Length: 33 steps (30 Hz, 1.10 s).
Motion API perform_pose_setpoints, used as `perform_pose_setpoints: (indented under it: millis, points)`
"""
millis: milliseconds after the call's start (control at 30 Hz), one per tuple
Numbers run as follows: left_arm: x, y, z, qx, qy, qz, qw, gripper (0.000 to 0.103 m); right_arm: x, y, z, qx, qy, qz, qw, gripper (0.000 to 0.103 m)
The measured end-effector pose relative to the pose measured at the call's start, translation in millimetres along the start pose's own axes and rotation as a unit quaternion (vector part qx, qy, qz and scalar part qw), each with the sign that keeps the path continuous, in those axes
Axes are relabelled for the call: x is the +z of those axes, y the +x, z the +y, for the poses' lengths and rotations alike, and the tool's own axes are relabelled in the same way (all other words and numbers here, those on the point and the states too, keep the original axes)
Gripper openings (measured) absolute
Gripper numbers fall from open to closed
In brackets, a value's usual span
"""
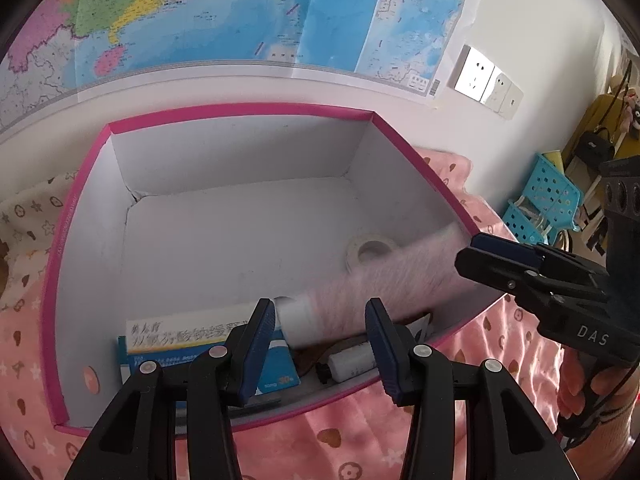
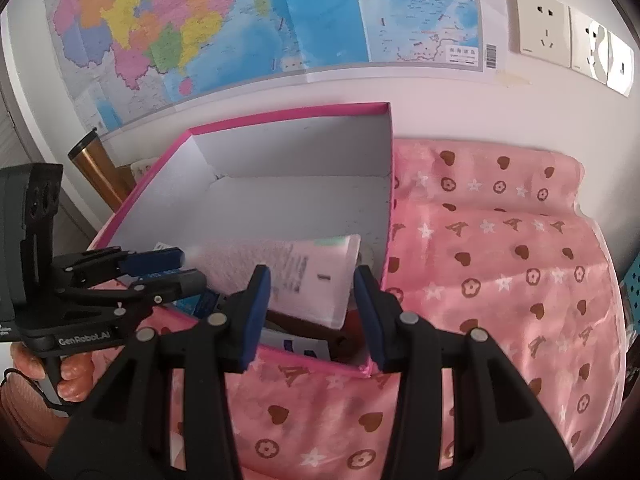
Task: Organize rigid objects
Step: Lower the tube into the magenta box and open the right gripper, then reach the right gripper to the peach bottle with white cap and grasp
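Observation:
A white cardboard box with a pink rim (image 1: 76, 216) (image 2: 390, 200) lies open on a pink blanket. A pink and white tube (image 1: 380, 284) (image 2: 308, 264) shows blurred over the box's near corner, slanting from my left gripper (image 1: 320, 312) (image 2: 190, 267) to my right gripper (image 1: 468, 250) (image 2: 314, 280). Its white cap lies between the left fingers and its flat end between the right fingers. Both grippers look sharp and stand open, with no pad pressing the tube. Inside the box are a tape roll (image 1: 372, 252), a blue and white medicine carton (image 1: 192, 336) and a small white bottle (image 1: 352, 360).
The pink patterned blanket (image 2: 500, 280) covers the surface around the box. A map (image 1: 240, 12) and wall sockets (image 2: 540, 24) are on the wall behind. Blue perforated baskets (image 1: 552, 196) stand at the right, a brass-coloured cylinder (image 2: 96, 168) behind the box's left side.

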<state>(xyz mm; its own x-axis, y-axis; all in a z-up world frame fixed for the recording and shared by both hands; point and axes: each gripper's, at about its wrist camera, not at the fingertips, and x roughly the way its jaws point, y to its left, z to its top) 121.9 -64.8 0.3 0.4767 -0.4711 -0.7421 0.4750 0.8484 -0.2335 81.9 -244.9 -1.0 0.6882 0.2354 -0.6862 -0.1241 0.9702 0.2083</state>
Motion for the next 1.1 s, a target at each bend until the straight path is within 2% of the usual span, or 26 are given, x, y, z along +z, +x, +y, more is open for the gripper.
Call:
perform_pose_setpoints:
  millis: [167,433,600,733,900,1100]
  points:
    - [-2,-2,2,0.0,-0.002,-0.001,1.0,0.047,-2,-6,-2,-0.001,0.01,-0.012,1.0,0.046]
    - [-16,-36,-4,0.004,0.022,-0.048,0.9986,0.049,-11,-30,-4,0.017,0.013,-0.04,0.999,0.046]
    - [-27,-70,-11,-0.001,0.037,-0.093,0.995,0.056,-24,-54,0,0.044,0.009,-0.064,0.997,0.052]
    - [-42,-89,-19,-0.002,0.054,-0.109,0.9926,0.061,-40,-68,6,0.058,0.002,-0.067,0.996,0.055]
    - [-68,-88,-19,-0.007,0.04,-0.094,0.9948,0.065,-76,-69,4,0.065,0.008,-0.041,0.997,0.059]
    - [-104,-66,-24,-0.003,0.036,-0.039,0.9986,0.065,-124,-54,-11,0.049,0.047,0.018,0.998,0.059]
